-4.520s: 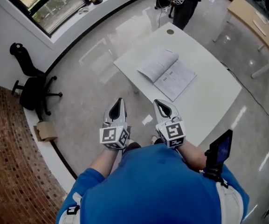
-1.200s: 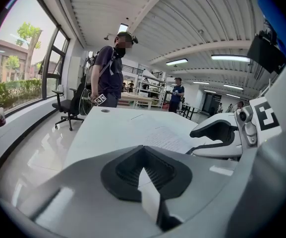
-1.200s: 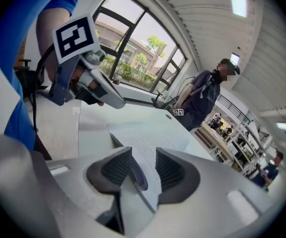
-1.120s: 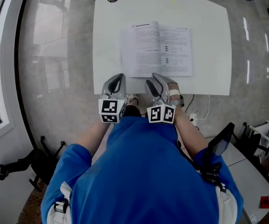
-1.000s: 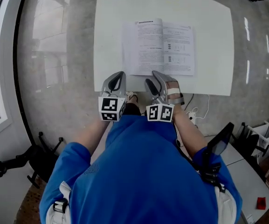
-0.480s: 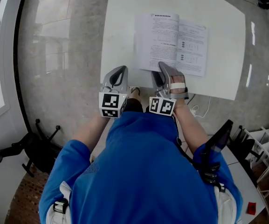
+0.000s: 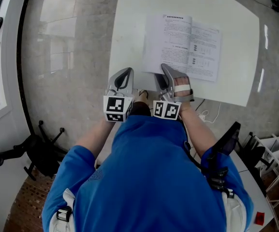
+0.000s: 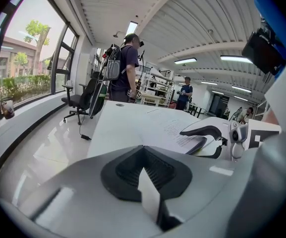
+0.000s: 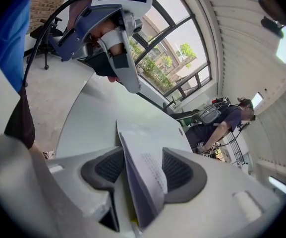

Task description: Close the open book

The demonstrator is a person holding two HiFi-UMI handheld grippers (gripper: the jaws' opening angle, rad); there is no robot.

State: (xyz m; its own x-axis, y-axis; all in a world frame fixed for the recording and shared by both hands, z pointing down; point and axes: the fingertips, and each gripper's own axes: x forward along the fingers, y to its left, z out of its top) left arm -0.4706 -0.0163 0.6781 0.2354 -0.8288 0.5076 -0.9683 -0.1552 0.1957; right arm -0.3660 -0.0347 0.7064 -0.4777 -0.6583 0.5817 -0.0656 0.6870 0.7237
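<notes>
The open book [image 7: 183,43] lies flat on the white table [image 7: 129,28], with printed pages facing up. My right gripper [image 7: 164,71] is at the book's near edge. Its jaws stand wide and are closing. In the right gripper view the near edge of the left-hand pages [image 9: 145,175] stands between the pads, and I see no pad pressing on it. My left gripper [image 7: 124,72] hovers over the table's near edge, left of the book, with its tips together and nothing in them. The left gripper view shows the right gripper [image 8: 204,139] straddling the book's edge [image 8: 170,130].
A black office chair [image 7: 13,156] stands on the glossy floor at lower left, beside the window wall. A cable [image 7: 208,115] lies on the floor under the table's near edge. A person with a backpack [image 8: 125,63] stands beyond the table's far end.
Both grippers have moved forward to the table. The right gripper has come onto the book's near edge, so the pages now stand between its jaws.
</notes>
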